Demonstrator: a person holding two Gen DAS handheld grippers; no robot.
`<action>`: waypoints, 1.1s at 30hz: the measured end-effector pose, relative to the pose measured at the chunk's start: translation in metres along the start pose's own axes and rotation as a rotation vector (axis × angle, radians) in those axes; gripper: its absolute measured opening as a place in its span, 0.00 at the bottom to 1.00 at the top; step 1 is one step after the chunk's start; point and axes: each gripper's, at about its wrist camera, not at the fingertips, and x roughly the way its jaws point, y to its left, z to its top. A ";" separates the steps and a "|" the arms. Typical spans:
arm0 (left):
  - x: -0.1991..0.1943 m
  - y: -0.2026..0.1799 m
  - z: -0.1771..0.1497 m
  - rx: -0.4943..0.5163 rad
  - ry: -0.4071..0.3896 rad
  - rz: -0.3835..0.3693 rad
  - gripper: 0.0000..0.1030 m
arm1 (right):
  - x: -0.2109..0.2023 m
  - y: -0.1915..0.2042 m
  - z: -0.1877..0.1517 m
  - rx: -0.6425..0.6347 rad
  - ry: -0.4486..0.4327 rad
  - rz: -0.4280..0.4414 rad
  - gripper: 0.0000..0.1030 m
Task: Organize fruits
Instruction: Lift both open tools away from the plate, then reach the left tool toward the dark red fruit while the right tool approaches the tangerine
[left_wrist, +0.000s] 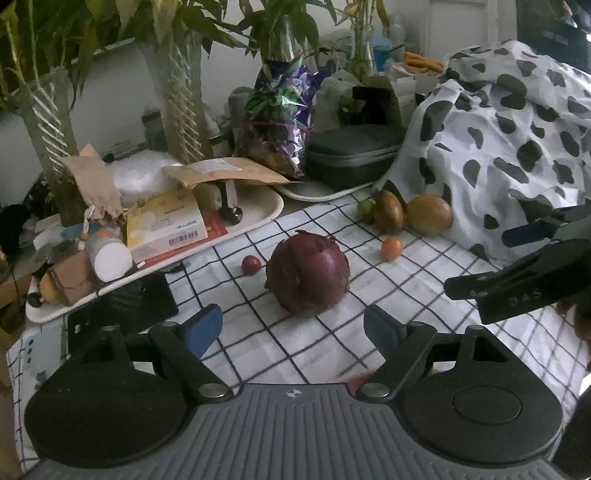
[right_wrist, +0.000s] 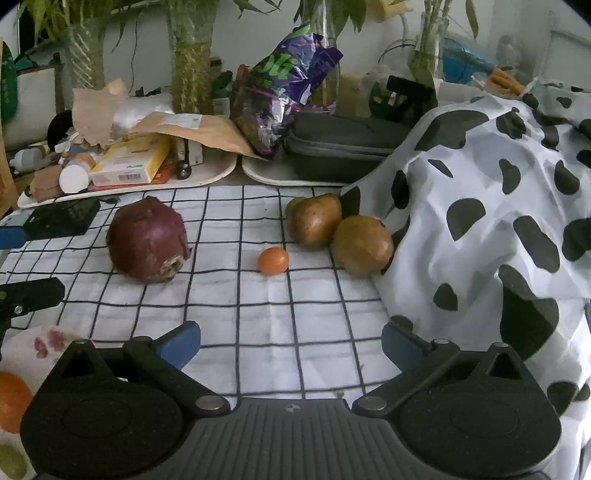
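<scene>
A big dark red round fruit (left_wrist: 307, 273) (right_wrist: 147, 242) lies on the checked cloth (left_wrist: 303, 347), just ahead of my open, empty left gripper (left_wrist: 293, 330). A small dark red fruit (left_wrist: 251, 264) sits left of it. A small orange fruit (left_wrist: 390, 248) (right_wrist: 273, 260) lies further right. Two brown-green fruits (left_wrist: 428, 214) (right_wrist: 362, 245) and a small green one (left_wrist: 365, 206) rest against the spotted cloth. My right gripper (right_wrist: 291, 345) is open and empty, short of the orange fruit. A floral plate (right_wrist: 26, 354) at the left holds an orange (right_wrist: 13, 400).
White trays (left_wrist: 258, 218) with boxes, bottles and paper stand at the back left. A dark zip case (left_wrist: 351, 155), a purple foil bag (left_wrist: 280, 110) and plant vases stand behind. A black-spotted white cloth (left_wrist: 517, 147) is heaped on the right. A black flat object (left_wrist: 122, 306) lies left.
</scene>
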 end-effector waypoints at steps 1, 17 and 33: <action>0.003 0.001 0.002 -0.005 0.000 -0.014 0.82 | 0.001 0.000 0.002 -0.004 -0.003 -0.005 1.00; 0.063 0.017 0.022 -0.072 0.047 -0.131 0.82 | 0.033 -0.004 0.023 -0.027 0.002 -0.014 1.00; 0.110 0.030 0.032 -0.168 0.093 -0.217 0.81 | 0.062 -0.005 0.039 -0.045 0.044 0.032 1.00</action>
